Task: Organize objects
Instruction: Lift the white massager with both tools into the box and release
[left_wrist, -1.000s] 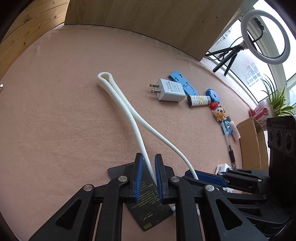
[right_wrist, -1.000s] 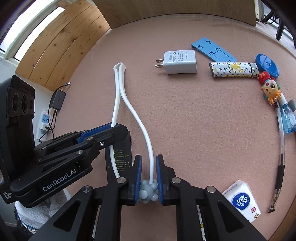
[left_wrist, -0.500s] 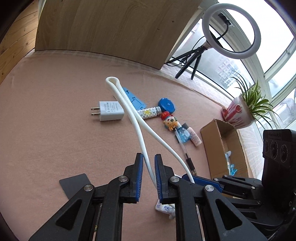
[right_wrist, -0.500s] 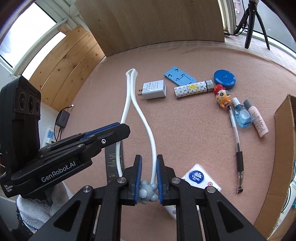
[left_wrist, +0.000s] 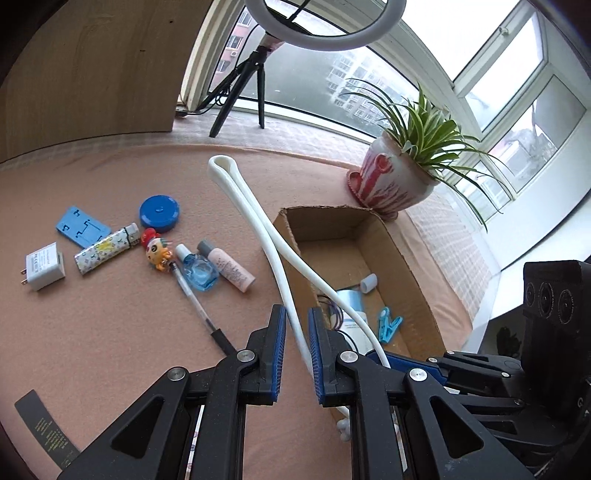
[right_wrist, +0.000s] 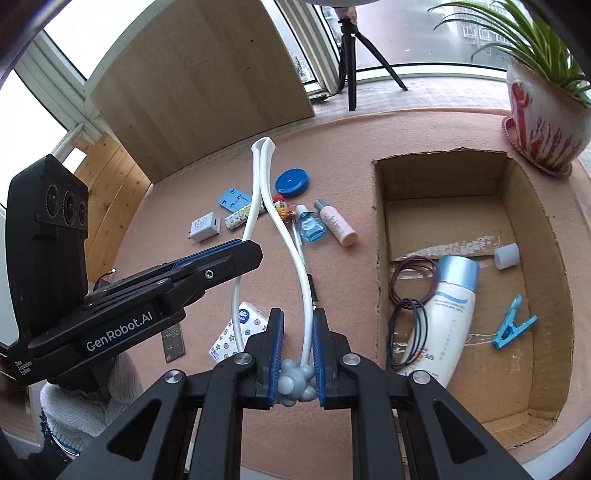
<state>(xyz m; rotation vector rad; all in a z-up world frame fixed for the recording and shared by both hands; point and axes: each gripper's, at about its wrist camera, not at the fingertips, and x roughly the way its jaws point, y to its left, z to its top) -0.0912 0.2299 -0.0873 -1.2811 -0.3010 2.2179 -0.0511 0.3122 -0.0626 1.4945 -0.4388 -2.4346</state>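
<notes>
Both grippers hold one folded white cable (left_wrist: 255, 206) in the air. The right gripper (right_wrist: 297, 332) is closed on its knobbly grey end (right_wrist: 295, 380). The left gripper (left_wrist: 296, 328) has a strand between its pads; whether they pinch it is unclear. The cable's smooth loop reaches forward past the cardboard box (left_wrist: 410, 258).

A cardboard box (right_wrist: 382, 236) sits on the table at the right, a potted plant (right_wrist: 539, 122) behind it. In the box lie a lotion bottle (right_wrist: 443, 317), hair bands (right_wrist: 406, 295) to its left, a clothes peg (right_wrist: 513, 326) to its right. Left of the box, a charger (left_wrist: 42, 266), lighter (left_wrist: 107, 254), pen (left_wrist: 195, 302) and two small bottles (left_wrist: 229, 266) lie close together.
</notes>
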